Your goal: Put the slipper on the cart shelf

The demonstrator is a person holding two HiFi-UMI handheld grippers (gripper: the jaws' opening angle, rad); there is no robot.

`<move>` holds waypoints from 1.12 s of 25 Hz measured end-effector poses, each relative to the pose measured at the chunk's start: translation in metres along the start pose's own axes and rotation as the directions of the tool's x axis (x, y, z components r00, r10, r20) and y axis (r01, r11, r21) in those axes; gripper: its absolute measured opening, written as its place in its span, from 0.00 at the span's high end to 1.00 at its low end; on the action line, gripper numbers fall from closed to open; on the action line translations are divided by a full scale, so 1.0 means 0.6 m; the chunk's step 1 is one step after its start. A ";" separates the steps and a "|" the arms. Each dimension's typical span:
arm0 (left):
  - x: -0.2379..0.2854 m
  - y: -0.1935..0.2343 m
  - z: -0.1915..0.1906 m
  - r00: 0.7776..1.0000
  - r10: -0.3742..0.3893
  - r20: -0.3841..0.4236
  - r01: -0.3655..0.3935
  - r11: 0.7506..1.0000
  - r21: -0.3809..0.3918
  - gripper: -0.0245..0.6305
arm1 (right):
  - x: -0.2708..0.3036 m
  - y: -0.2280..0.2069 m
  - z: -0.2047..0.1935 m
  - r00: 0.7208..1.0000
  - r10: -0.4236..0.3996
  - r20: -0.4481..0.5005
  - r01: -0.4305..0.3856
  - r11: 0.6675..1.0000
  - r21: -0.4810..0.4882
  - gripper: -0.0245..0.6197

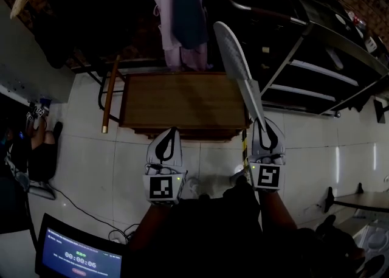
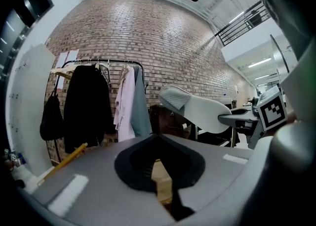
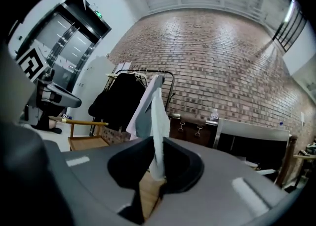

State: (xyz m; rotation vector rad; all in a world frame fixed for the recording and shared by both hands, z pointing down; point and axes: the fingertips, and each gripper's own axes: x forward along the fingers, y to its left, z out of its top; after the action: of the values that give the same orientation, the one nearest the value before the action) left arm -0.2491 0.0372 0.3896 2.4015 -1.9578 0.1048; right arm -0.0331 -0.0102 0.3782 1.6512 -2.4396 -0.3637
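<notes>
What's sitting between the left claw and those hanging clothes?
A wooden table stands between the left gripper and the clothes. The head view shows it from above.

Cart (image 1: pixel 349 50) partly beyond right edge

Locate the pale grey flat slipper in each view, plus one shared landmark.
Head view: pale grey slipper right of centre, in right gripper.
Left gripper view: slipper right of centre, side-on.
Right gripper view: slipper centre, edge-on between jaws.
Shared landmark: rack of hanging clothes.
</notes>
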 end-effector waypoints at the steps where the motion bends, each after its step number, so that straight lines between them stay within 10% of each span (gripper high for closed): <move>1: 0.000 -0.001 0.010 1.000 0.001 0.019 -0.001 1.000 0.005 0.94 | 0.000 -0.002 0.002 1.000 -0.001 0.004 0.001 1.000 -0.001 0.90; 15: 0.063 -0.079 0.081 0.991 -0.089 0.096 0.084 0.995 0.050 0.94 | -0.026 -0.091 0.010 0.999 -0.042 0.006 0.040 0.988 0.151 0.90; 28: 0.151 -0.292 0.064 0.985 -0.166 0.040 0.165 0.986 0.034 0.94 | -0.116 -0.294 -0.133 0.983 -0.056 -0.177 0.082 0.987 0.140 0.89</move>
State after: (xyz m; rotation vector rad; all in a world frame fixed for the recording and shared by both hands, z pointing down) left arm -0.0582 -0.0184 0.3604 2.5947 -1.7754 0.0787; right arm 0.1710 -0.0166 0.4018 1.7488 -2.3346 -0.0479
